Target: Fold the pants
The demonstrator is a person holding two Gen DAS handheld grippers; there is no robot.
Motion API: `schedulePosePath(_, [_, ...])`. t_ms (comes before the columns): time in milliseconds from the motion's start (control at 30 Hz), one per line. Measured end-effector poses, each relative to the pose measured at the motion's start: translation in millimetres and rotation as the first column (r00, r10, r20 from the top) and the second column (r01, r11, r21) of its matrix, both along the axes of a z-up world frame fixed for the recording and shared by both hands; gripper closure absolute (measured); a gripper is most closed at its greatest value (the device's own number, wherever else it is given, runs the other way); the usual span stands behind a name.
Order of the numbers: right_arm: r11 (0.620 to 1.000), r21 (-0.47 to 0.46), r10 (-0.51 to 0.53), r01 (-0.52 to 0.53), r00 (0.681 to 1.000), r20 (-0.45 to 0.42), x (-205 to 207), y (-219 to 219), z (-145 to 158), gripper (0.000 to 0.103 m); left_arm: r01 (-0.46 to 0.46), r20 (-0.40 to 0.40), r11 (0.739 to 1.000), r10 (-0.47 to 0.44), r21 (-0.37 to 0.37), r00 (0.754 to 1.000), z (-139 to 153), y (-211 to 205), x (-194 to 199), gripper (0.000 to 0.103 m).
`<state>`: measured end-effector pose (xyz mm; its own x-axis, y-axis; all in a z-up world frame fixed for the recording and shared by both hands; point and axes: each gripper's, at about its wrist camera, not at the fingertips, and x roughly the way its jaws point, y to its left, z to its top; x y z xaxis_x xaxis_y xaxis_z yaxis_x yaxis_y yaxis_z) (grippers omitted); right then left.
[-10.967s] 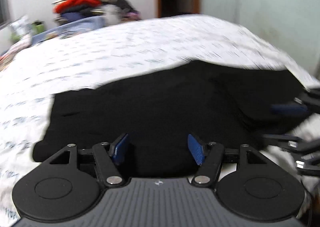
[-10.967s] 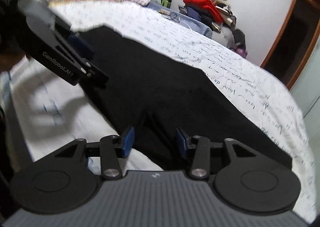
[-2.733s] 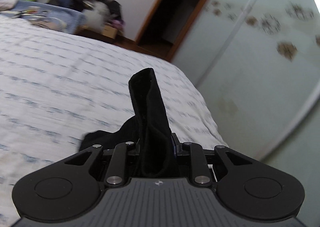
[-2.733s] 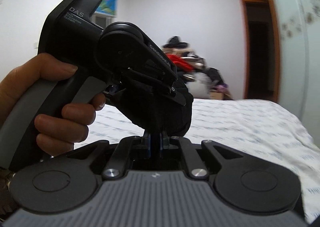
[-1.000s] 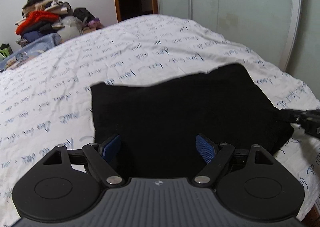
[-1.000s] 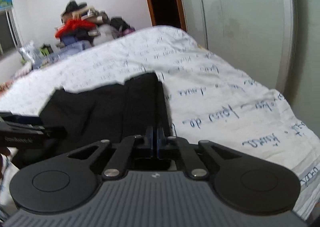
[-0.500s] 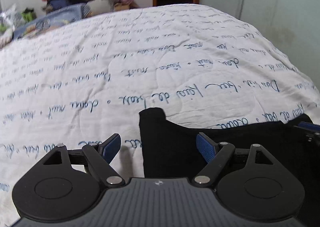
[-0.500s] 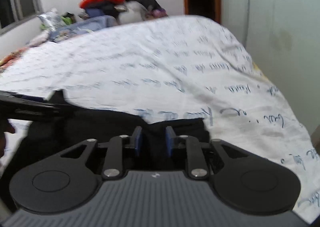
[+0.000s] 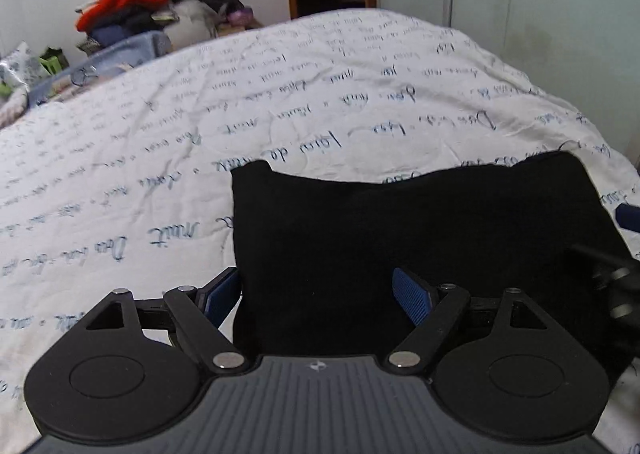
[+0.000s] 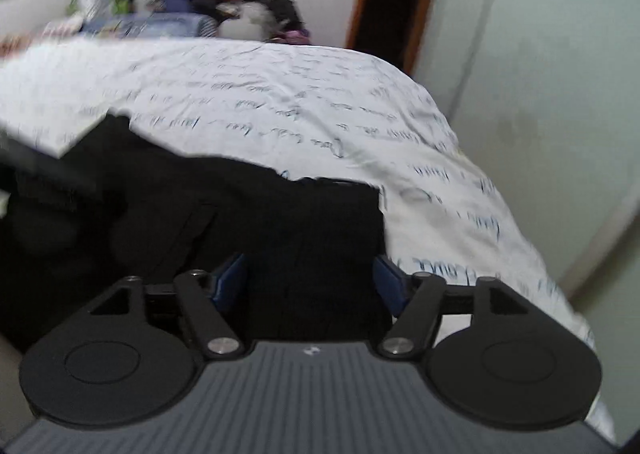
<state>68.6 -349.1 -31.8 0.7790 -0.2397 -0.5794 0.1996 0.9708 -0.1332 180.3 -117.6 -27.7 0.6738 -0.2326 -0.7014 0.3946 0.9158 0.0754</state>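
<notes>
Lying now as a flat folded rectangle on the bed (image 9: 280, 102), the black pants (image 9: 420, 238) have been let go, because the jaws of the left gripper (image 9: 320, 294) and right gripper (image 10: 310, 284), a second ago pinching cloth, stand wide and empty, so folding seems nearly done.

The pants (image 9: 420, 238) now lie folded into a compact rectangle on the bed (image 9: 280, 94), and the right gripper (image 10: 310, 286), earlier clamped on them, now stands open.
</notes>
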Motion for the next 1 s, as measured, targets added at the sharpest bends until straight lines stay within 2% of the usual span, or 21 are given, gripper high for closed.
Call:
schedulePosePath(167, [1.000,0.005,0.005,-0.005,0.995,0.098,-38.9,13.1,27.1,0.039,-0.018,-0.001,0.999,0.018,-0.029,1.000,9.4,2.9,-15.1,0.020])
schedulePosePath(267, [1.000,0.001,0.023,-0.023,0.994,0.108,-54.4,24.8,33.3,0.031,-0.025,-0.018,0.999,0.024,-0.033,1.000,11.3,4.6,-26.1,0.020])
schedulePosePath(300, [1.000,-0.005,0.027,-0.027,0.993,0.113,-58.5,29.3,34.6,0.025,-0.029,-0.016,0.999,0.028,-0.031,0.999,12.2,5.3,-30.5,0.020])
schedulePosePath(433, [0.998,-0.033,0.065,-0.061,0.991,0.118,-72.3,45.1,36.9,0.013,-0.041,-0.011,0.999,0.040,-0.014,0.999,15.3,9.7,-47.2,0.020])
schedulePosePath(667, [0.997,-0.017,0.072,-0.071,0.992,0.101,-92.1,54.8,33.7,0.008,-0.062,-0.059,0.998,0.060,-0.030,0.996,17.6,22.0,-72.6,0.020])
schedulePosePath(833, [0.997,-0.033,0.075,-0.072,0.992,0.098,-107.6,61.4,34.0,0.001,-0.066,-0.060,0.997,0.064,-0.031,0.996,21.8,25.3,-86.5,0.020])
schedulePosePath(1000, [0.995,-0.055,0.084,-0.080,0.993,0.088,-118.5,66.6,32.6,0.000,-0.053,-0.065,0.998,0.050,-0.036,0.997,22.6,27.0,-94.1,0.020])
